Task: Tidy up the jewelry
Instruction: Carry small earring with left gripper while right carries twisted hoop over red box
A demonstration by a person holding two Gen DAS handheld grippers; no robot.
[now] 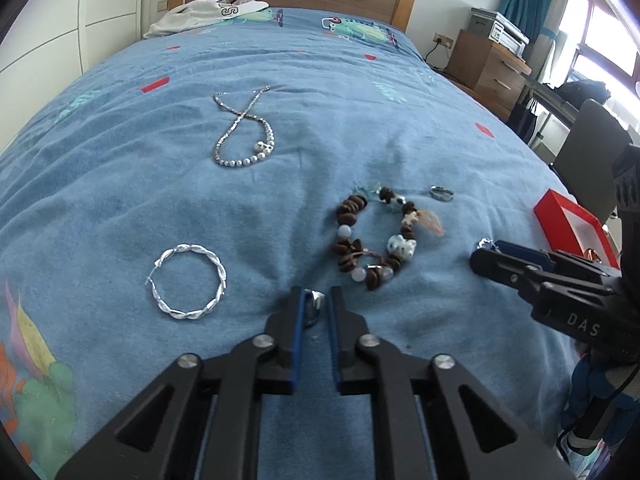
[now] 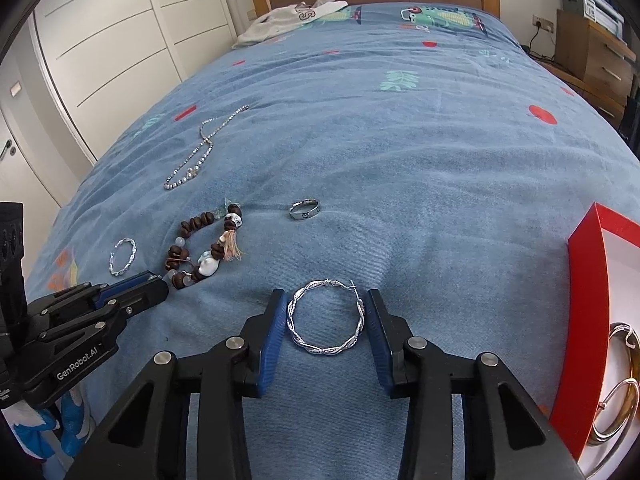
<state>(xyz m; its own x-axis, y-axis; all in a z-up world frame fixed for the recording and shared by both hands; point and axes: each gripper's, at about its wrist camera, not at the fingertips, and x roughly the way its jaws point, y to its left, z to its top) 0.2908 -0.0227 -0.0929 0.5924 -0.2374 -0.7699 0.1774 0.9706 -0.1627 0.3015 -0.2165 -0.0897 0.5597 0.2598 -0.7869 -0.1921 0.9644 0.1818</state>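
Only the right wrist view shows the twisted silver hoop earring (image 2: 326, 318) lying flat on the blue bedspread (image 2: 420, 168), between the spread jaws of the right gripper (image 2: 326, 322). The left gripper (image 1: 315, 310), low over the bedspread, has narrowly parted jaws around a small silver ring (image 1: 313, 304); whether they grip it cannot be told.

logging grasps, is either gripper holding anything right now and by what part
Left gripper: a small silver ring sits between its fingers, but contact can't be confirmed. Right gripper: open around the twisted hoop earring, which lies on the bedspread, unheld.

Blue bedspread (image 2: 400, 160) with red patches and green leaf prints. Silver twisted hoop (image 2: 326, 318); a second twisted silver hoop (image 1: 188, 282). Brown-and-white beaded bracelet (image 1: 374, 236). Red box (image 2: 588, 320), white inside, holding gold-toned hoops (image 2: 618, 412).
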